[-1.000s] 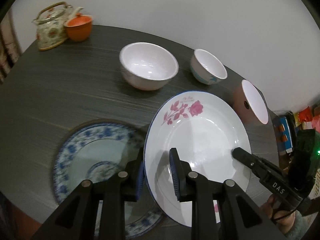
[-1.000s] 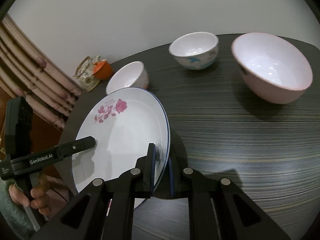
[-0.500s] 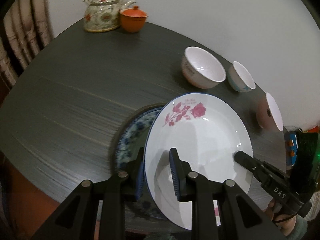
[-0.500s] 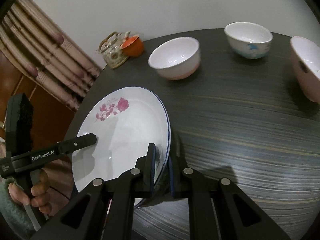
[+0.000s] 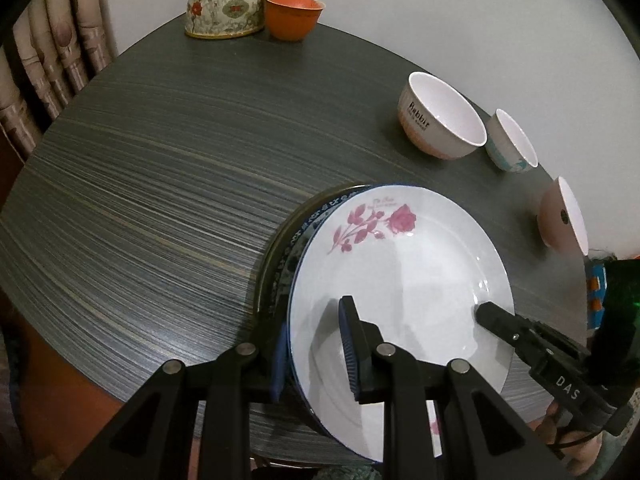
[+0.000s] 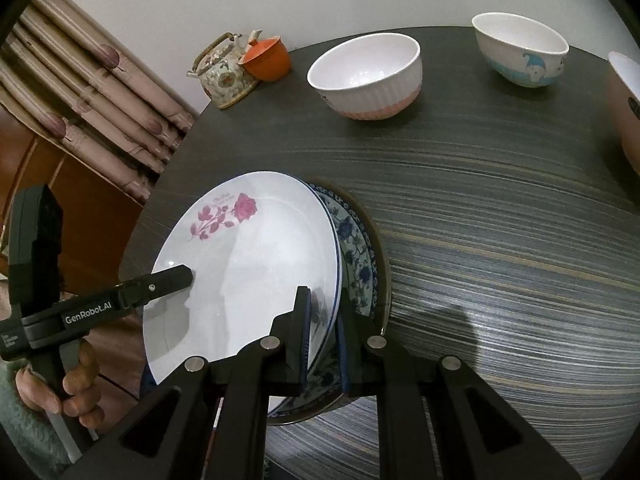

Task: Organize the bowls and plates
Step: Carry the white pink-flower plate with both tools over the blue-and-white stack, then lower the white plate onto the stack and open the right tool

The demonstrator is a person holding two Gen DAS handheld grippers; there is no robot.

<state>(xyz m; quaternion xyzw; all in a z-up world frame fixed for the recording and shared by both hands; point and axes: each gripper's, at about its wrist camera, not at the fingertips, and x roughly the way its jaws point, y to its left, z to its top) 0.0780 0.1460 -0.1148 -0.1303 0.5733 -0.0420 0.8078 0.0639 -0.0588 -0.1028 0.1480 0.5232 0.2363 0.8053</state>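
Note:
A white plate with a pink rose (image 5: 400,264) (image 6: 256,264) is held tilted by both grippers at opposite sides of its rim. My left gripper (image 5: 314,348) is shut on its near-left rim; its finger shows in the right wrist view as the left gripper (image 6: 176,276). On the opposite rim, my right gripper (image 6: 322,336) (image 5: 488,312) is shut. Just beneath lies a blue-patterned plate (image 5: 298,248) (image 6: 356,256), mostly covered, with only an edge crescent showing. Whether the two plates touch I cannot tell.
On the dark round table (image 5: 160,200) stand a ribbed pink-white bowl (image 5: 440,120) (image 6: 364,76), a small cartoon bowl (image 5: 512,144) (image 6: 520,52) and a pink bowl (image 5: 560,216) (image 6: 624,108). A floral teapot (image 5: 224,4) and orange lidded cup (image 5: 294,14) sit at the far edge. A curtain (image 6: 80,92) hangs beyond.
Both grippers carried the rose plate sideways and slightly down over the blue-patterned plate, which was mostly exposed a second ago and now shows only a crescent. Both grips are unchanged.

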